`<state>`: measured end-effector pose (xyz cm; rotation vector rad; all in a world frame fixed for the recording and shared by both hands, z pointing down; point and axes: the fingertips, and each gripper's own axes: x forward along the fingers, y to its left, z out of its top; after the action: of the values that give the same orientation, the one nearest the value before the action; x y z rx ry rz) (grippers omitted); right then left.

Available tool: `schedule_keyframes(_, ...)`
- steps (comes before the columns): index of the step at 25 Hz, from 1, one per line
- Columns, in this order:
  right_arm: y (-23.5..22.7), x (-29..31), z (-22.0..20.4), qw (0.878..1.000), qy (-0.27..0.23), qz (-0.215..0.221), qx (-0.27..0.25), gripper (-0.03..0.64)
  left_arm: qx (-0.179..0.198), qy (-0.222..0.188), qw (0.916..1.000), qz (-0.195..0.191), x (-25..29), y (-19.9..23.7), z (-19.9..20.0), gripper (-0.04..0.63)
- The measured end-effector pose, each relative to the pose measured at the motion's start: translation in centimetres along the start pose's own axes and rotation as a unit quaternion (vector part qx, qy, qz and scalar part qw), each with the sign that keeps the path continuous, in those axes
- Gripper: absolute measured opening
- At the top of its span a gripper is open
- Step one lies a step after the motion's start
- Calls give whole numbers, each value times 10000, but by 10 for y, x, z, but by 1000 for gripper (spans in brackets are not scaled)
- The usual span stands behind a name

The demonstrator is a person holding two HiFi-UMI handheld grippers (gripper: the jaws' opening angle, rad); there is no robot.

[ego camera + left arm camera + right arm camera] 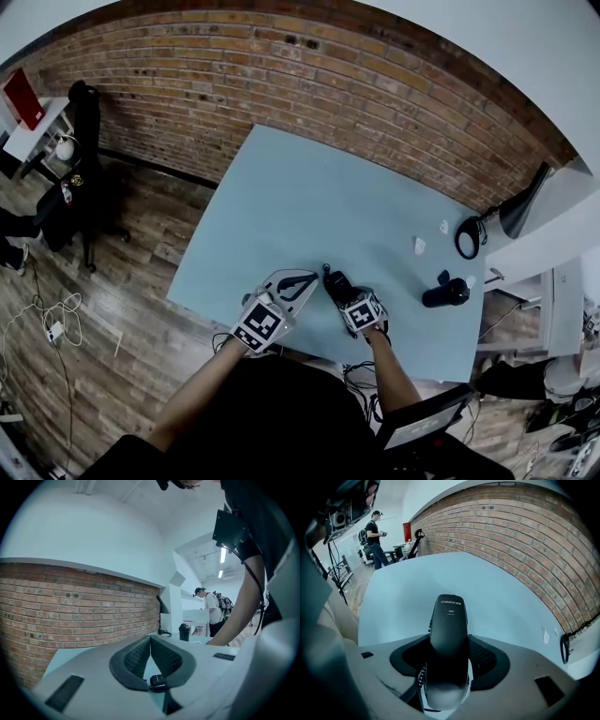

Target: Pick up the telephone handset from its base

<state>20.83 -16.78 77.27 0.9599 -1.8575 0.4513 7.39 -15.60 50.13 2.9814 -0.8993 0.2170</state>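
Telephone handset (449,620): black and smooth-backed, clamped lengthwise between the pads of the right gripper (450,641), one pad pressed against each flank. In the head view it is found at lower centre of the frame, over the near edge of the pale blue table (281,206). The base cannot be made out, so it cannot be told whether the handset is clear of it.

Hazards, as judged:
- The coiled cord (423,676) is seen below the handset, at lower left. If it is drawn taut by a quick lift, the base may be dragged or the handset tugged askew.
- The rounded body appears to be gripped toward one end, so it may pivot or slip between the pads.

Pose: the right gripper is pitched steeply downward, with its forearm entering from the bottom of the frame. The left gripper (150,639) is held nearly level just to the left, jaws pressed together on nothing.

Farther items:
- A black cylinder (445,293) lies at right.
- Two small white items (419,246) are set beyond it.
- A black cable loop (467,237) rests at the right edge.
- A brick wall (281,75) is seen across the top.
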Motion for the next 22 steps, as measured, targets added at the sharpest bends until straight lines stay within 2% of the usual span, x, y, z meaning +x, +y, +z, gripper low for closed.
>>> schedule_keyframes(22, 0, -4, -3, 9999, 77, -132, -21, 259, 67, 94, 9998, -129, 0, -5, -4, 15)
